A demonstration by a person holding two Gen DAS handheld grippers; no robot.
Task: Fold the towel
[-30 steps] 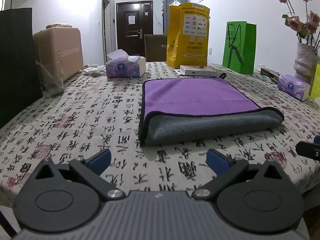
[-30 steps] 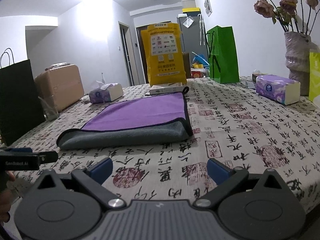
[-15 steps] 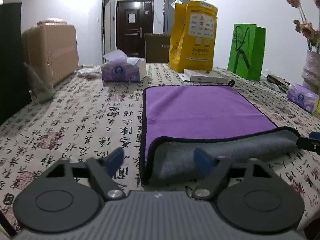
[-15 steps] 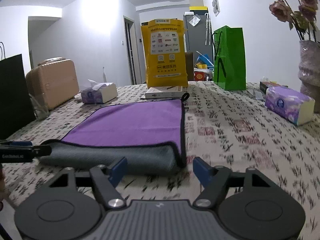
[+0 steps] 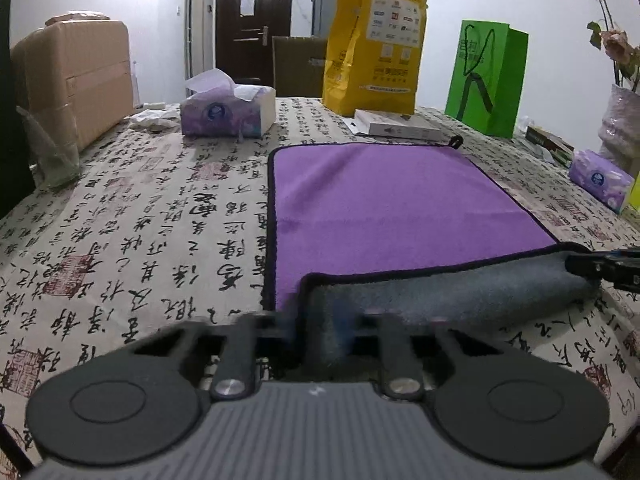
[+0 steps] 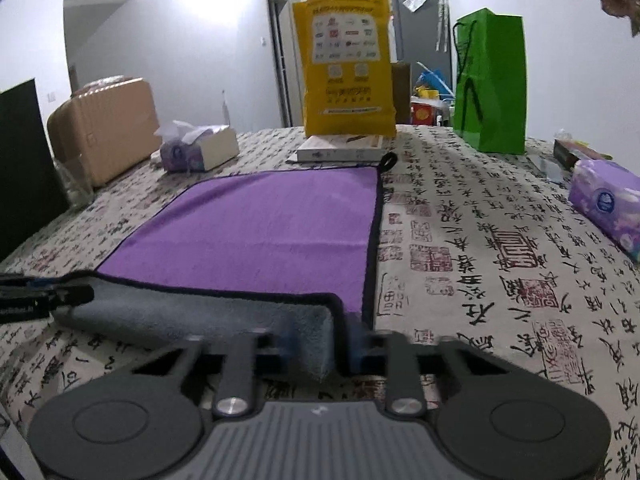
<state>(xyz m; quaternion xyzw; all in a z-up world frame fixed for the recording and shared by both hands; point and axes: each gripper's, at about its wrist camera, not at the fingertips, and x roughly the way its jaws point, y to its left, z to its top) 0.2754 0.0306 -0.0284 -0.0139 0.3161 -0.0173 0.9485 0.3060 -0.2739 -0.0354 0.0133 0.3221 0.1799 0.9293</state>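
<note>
The towel is purple on top with a grey underside and a black hem. It lies flat on the patterned tablecloth, with its near edge rolled over in a grey fold. My left gripper is shut on the fold's near left corner. My right gripper is shut on the towel at the fold's near right corner. Each gripper's tip shows in the other's view, at the far end of the fold.
Behind the towel lie a white flat box and a yellow bag. A tissue box stands back left, a green bag back right. A purple tissue pack lies right. A tan suitcase stands far left.
Both grippers moved forward to the towel's near edge and closed from open onto the grey fold's two corners.
</note>
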